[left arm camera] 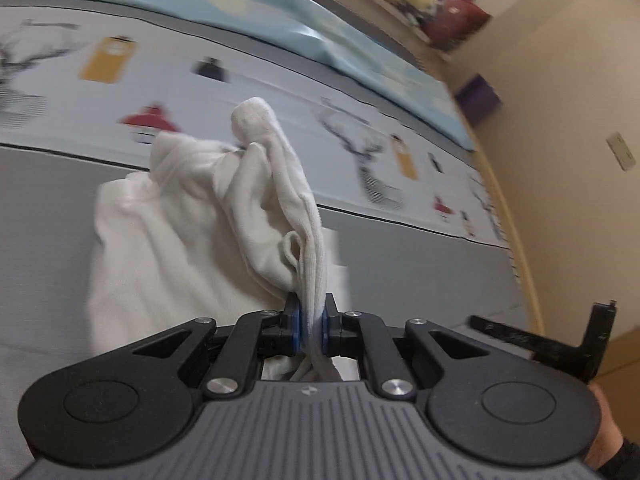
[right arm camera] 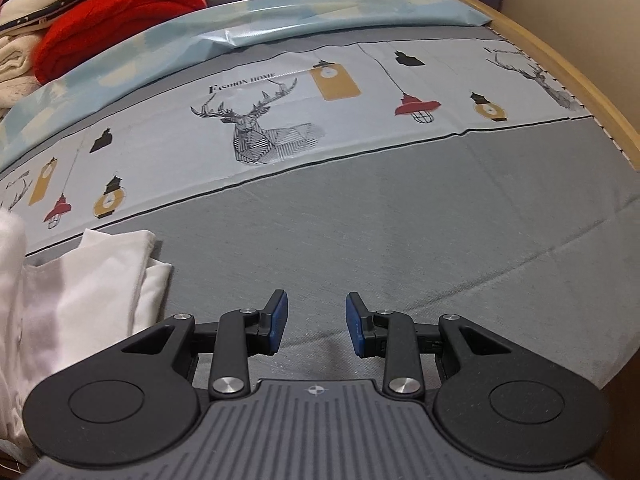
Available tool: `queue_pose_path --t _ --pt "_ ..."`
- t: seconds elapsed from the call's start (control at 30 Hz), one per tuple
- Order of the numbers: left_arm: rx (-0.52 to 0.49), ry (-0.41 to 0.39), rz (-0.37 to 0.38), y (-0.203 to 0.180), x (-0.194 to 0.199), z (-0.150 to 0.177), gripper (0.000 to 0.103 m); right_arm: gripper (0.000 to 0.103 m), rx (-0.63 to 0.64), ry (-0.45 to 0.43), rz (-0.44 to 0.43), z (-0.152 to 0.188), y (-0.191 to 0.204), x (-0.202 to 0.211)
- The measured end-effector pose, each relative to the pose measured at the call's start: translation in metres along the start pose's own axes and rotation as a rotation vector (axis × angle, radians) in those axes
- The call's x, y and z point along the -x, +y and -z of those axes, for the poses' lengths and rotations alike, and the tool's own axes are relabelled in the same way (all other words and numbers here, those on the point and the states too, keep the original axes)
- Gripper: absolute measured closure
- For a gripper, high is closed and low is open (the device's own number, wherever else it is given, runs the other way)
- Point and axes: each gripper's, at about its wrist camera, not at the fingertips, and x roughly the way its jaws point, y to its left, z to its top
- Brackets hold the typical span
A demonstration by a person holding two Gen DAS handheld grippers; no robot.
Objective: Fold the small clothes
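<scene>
Left gripper (left arm camera: 311,322) pinched tight on white sock (left arm camera: 276,200), dangling above grey cloth (right arm camera: 360,220); right gripper (right arm camera: 316,320) part-open, empty. Advice: catch loose toe end before laying flat

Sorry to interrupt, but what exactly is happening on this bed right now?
A person is folding small clothes with two handheld grippers. The left gripper is shut on a white sock, holding it above the grey bedspread. The right gripper is open and empty over the bedspread, beside white garments lying there.
</scene>
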Motion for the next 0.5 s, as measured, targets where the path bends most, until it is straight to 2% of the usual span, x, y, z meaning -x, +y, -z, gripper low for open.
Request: queue_pose_path --t 0.13,0.2,0.27,0.4,0.5 --pt "-0.019 -0.013 0.043 -0.043 -0.03 0.003 0.088 0.07 -0.002 0.003 0.003 0.0 0.001 -0.001" --pt "0.0 -0.024 0.104 -0.051 -0.035 0.003 0.085 0.07 -0.003 -0.002 -0.006 -0.001 0.005 0.0" --pt "0.007 -0.036 0.156 -0.052 -0.032 0.002 0.073 0.07 -0.004 -0.005 -0.025 -0.001 0.012 0.0" --pt "0.01 -0.031 0.072 -0.026 -0.016 -0.002 0.073 0.07 -0.003 0.0 -0.095 -0.001 0.028 0.0" --pt "0.038 0.003 -0.006 0.003 -0.004 -0.003 0.073 0.069 0.01 0.042 -0.196 0.0 0.044 -0.006"
